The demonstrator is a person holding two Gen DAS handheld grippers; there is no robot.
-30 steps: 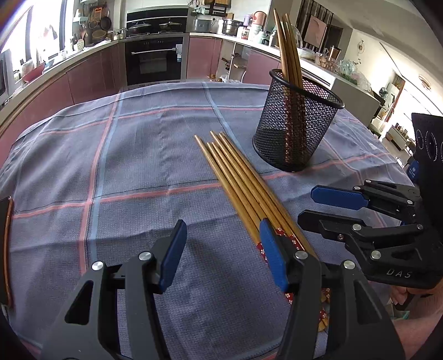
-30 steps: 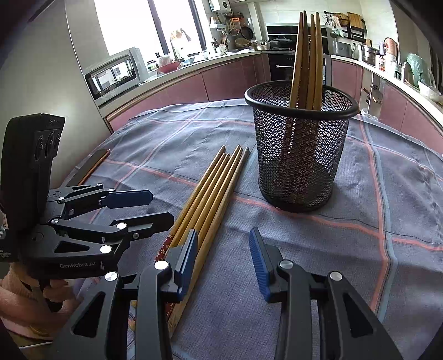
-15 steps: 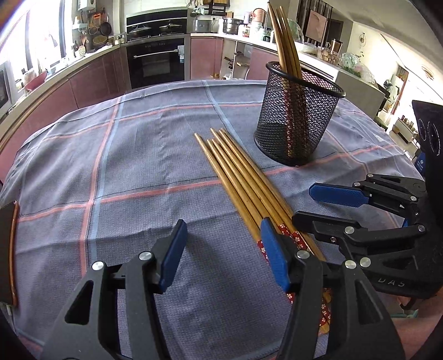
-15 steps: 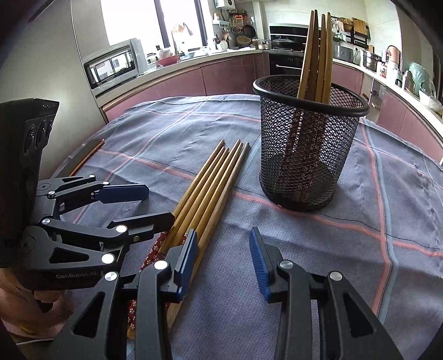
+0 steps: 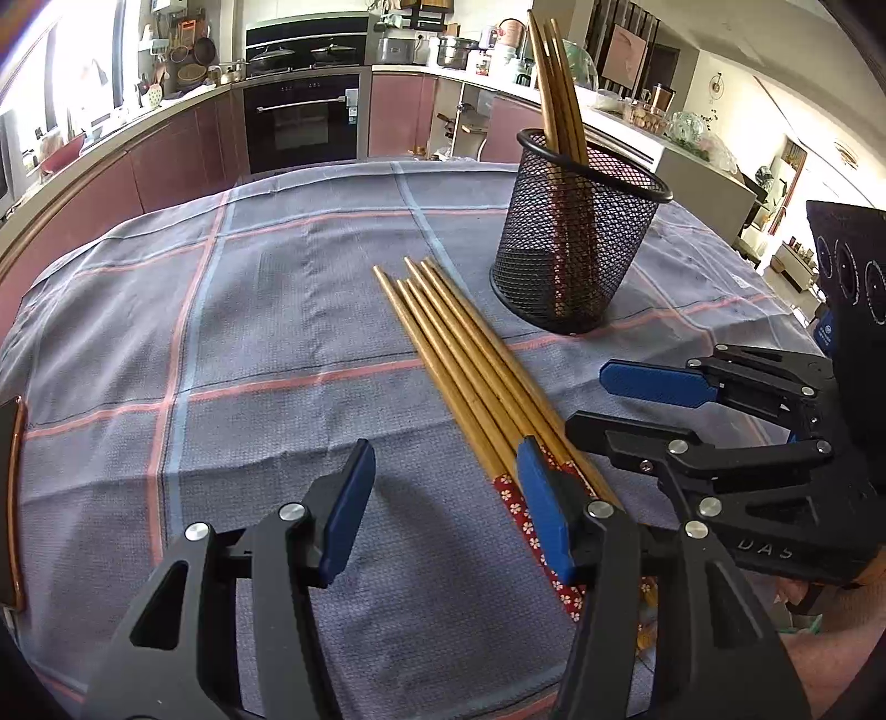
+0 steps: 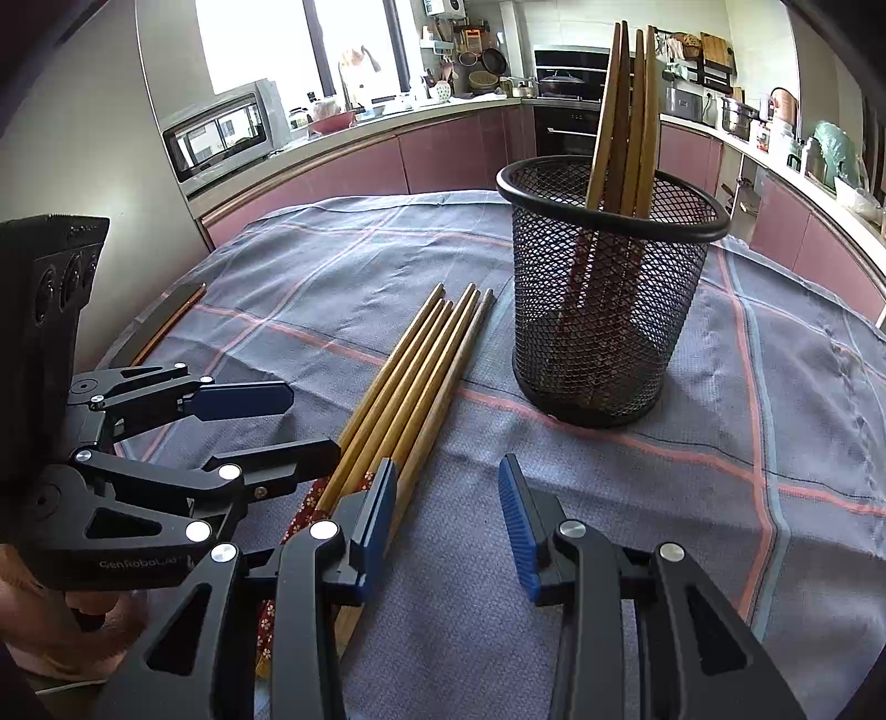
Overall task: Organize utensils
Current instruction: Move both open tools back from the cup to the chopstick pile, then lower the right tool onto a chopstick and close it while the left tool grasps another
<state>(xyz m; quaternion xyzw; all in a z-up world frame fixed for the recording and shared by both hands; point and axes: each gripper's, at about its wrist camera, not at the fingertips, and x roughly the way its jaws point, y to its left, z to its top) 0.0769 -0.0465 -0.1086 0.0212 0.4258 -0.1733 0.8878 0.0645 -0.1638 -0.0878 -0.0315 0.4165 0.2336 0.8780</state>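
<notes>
Round black wire-mesh cup (image 5: 576, 243) – slim wooden chopsticks (image 5: 470, 365) alongside, on woven cloth (image 5: 277, 332).

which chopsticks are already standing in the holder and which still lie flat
The chopsticks leaning upright in the black mesh holder are put away. The bundle of chopsticks beside it lies flat on the tablecloth.

Kitchen w/ curved mauve-pink base cabinets (image 6: 443, 149), black built-in oven (image 5: 302, 124), silver microwave (image 6: 221, 133) by bright window (image 6: 293, 44). Desk under grey-blue checked cloth (image 5: 266, 310); daylight.
</notes>
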